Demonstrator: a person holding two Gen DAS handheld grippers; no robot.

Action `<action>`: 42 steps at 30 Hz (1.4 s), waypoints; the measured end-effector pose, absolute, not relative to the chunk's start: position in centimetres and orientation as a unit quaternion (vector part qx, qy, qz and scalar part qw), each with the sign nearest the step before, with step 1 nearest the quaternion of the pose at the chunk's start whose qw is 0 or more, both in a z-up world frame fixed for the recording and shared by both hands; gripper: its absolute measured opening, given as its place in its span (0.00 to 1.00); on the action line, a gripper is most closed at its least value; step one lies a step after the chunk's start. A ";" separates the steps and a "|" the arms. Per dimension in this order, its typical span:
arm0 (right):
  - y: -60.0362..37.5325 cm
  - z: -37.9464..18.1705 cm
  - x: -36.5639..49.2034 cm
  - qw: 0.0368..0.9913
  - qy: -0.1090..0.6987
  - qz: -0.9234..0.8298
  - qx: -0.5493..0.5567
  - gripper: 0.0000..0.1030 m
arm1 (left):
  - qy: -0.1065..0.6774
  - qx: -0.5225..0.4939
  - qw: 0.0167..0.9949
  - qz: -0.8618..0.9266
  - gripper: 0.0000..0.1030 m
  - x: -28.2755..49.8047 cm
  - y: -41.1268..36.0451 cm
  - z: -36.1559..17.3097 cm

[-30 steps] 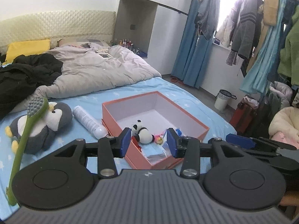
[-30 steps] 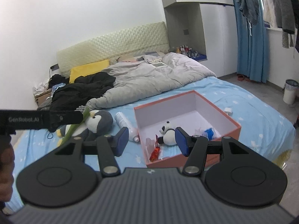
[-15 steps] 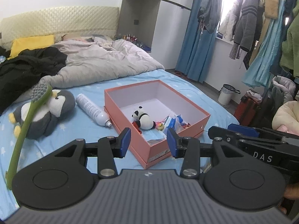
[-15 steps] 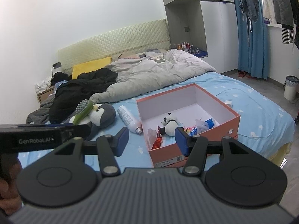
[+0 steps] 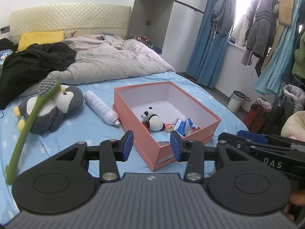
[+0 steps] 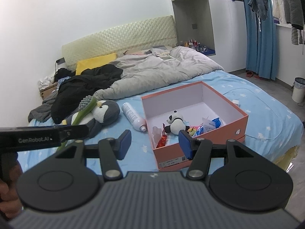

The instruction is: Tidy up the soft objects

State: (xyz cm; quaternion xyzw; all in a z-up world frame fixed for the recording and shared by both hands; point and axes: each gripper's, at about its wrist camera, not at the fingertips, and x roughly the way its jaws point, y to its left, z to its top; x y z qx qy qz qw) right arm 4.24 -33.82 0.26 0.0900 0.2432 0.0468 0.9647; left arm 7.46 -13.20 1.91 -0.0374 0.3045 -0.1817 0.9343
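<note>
Both hand-held grippers, the left gripper (image 5: 150, 146) and the right gripper (image 6: 155, 143), hover above the near edge of the pale blue star-printed bed sheet (image 5: 80, 131) with their blue-padded jaws parted about halfway and nothing between them; neither touches any object. Soft items still outside the open salmon-pink cardboard box (image 5: 192, 98): the grey-and-white plush penguin (image 5: 55, 106), lying on the sheet to the box's left with a long green-handled brush with grey bristles (image 5: 30, 118) leaning across it. A small black-and-white plush panda (image 5: 152, 119) already lies inside the box among small packets. A white cylindrical spray can (image 5: 100, 107) lies between penguin and box. Judged next step: fetching the penguin; approach low from its side, clear of the brush, and close on the body's thickest fold rather than a wing.
</note>
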 end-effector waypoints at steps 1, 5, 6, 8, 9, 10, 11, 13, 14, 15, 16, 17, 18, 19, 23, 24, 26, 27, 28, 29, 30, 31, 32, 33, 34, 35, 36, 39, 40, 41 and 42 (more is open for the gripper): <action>-33.7 0.2 4.3 0.965 0.243 0.048 0.088 0.56 | 0.305 -0.039 0.935 -0.179 0.47 7.5 -13.1 1.8; -33.4 -0.2 4.3 0.965 0.240 0.055 0.085 0.56 | 0.300 -0.037 0.936 -0.177 0.47 7.2 -12.7 1.3; -33.4 -0.4 4.3 0.965 0.240 0.055 0.085 0.56 | 0.300 -0.038 0.937 -0.176 0.47 7.1 -12.7 1.1; -33.4 -0.7 4.4 0.964 0.244 0.055 0.088 0.56 | 0.304 -0.043 0.936 -0.172 0.47 7.2 -12.7 0.9; -33.4 -0.8 4.5 0.963 0.249 0.056 0.091 0.56 | 0.305 -0.044 0.935 -0.173 0.47 7.3 -12.7 0.8; -33.4 -0.8 4.5 0.962 0.250 0.058 0.092 0.56 | 0.306 -0.045 0.935 -0.174 0.47 7.4 -12.8 0.7; -33.4 -0.8 4.6 0.962 0.250 0.057 0.089 0.56 | 0.307 -0.044 0.935 -0.173 0.47 7.5 -12.9 0.6; -33.4 -0.8 4.7 0.963 0.250 0.053 0.087 0.56 | 0.307 -0.040 0.934 -0.176 0.47 7.6 -13.1 0.5; -33.5 -0.8 4.6 0.963 0.250 0.052 0.088 0.56 | 0.307 -0.039 0.934 -0.176 0.47 7.6 -13.3 0.5; -33.6 -0.8 4.6 0.963 0.249 0.049 0.087 0.56 | 0.307 -0.039 0.934 -0.177 0.47 7.6 -13.3 0.5; -33.6 -0.8 4.6 0.964 0.248 0.045 0.085 0.56 | 0.308 -0.040 0.934 -0.178 0.47 7.6 -13.4 0.4; -33.6 -0.8 4.6 0.964 0.248 0.042 0.083 0.56 | 0.309 -0.041 0.933 -0.179 0.47 7.7 -13.3 0.4; -33.8 -0.8 4.6 0.964 0.248 0.040 0.083 0.56 | 0.310 -0.043 0.933 -0.180 0.47 7.8 -13.3 0.4; -33.9 -0.8 4.7 0.964 0.249 0.038 0.084 0.56 | 0.310 -0.043 0.933 -0.180 0.47 7.8 -13.3 0.4; -34.2 -0.7 4.9 0.964 0.252 0.028 0.080 0.73 | 0.309 -0.042 0.934 -0.176 0.62 7.8 -13.1 0.3; -34.2 -0.7 4.9 0.965 0.250 0.023 0.077 0.86 | 0.308 -0.041 0.935 -0.174 0.69 7.7 -13.1 0.4; -34.3 -0.8 5.0 0.965 0.250 0.019 0.075 0.97 | 0.306 -0.039 0.935 -0.173 0.80 7.7 -13.1 0.5; -34.4 -0.8 5.0 0.965 0.250 0.019 0.078 1.00 | 0.306 -0.041 0.936 -0.173 0.86 7.7 -13.1 0.5; -34.5 -0.8 5.1 0.965 0.250 0.020 0.081 1.00 | 0.306 -0.040 0.935 -0.173 0.90 7.7 -13.0 0.5; -34.5 -0.9 5.1 0.964 0.251 0.020 0.082 1.00 | 0.306 -0.038 0.936 -0.172 0.92 7.7 -13.0 0.5; -34.5 -0.9 5.1 0.964 0.251 0.020 0.082 1.00 | 0.306 -0.035 0.936 -0.170 0.93 7.7 -13.0 0.6; -34.6 -0.9 5.1 0.964 0.251 0.020 0.081 1.00 | 0.306 -0.033 0.937 -0.167 0.95 7.7 -13.0 0.6; -34.5 -0.9 5.1 0.965 0.250 0.019 0.079 1.00 | 0.307 -0.031 0.937 -0.166 0.96 7.7 -13.0 0.5; -34.5 -1.0 5.1 0.965 0.250 0.017 0.078 1.00 | 0.308 -0.030 0.936 -0.165 0.97 7.7 -13.0 0.5; -34.5 -0.9 5.1 0.965 0.251 0.017 0.078 1.00 | 0.309 -0.028 0.936 -0.164 0.98 7.8 -12.9 0.5; -34.5 -0.9 5.1 0.964 0.252 0.017 0.078 1.00 | 0.310 -0.027 0.936 -0.163 0.98 7.8 -12.9 0.5; -34.5 -1.0 5.1 0.964 0.252 0.017 0.079 1.00 | 0.311 -0.026 0.936 -0.161 0.98 7.8 -12.9 0.5; -34.5 -0.9 5.1 0.964 0.253 0.016 0.079 1.00 | 0.310 -0.025 0.937 -0.159 0.98 7.7 -12.8 0.6; -34.5 -0.9 5.1 0.964 0.253 0.017 0.079 1.00 | 0.308 -0.025 0.938 -0.158 0.98 7.7 -12.8 0.7; -34.5 -0.8 5.1 0.964 0.252 0.017 0.078 1.00 | 0.308 -0.027 0.938 -0.157 0.99 7.7 -12.7 0.8; -34.5 -0.8 5.1 0.965 0.252 0.016 0.077 1.00 | 0.308 -0.028 0.938 -0.156 0.99 7.6 -12.7 0.8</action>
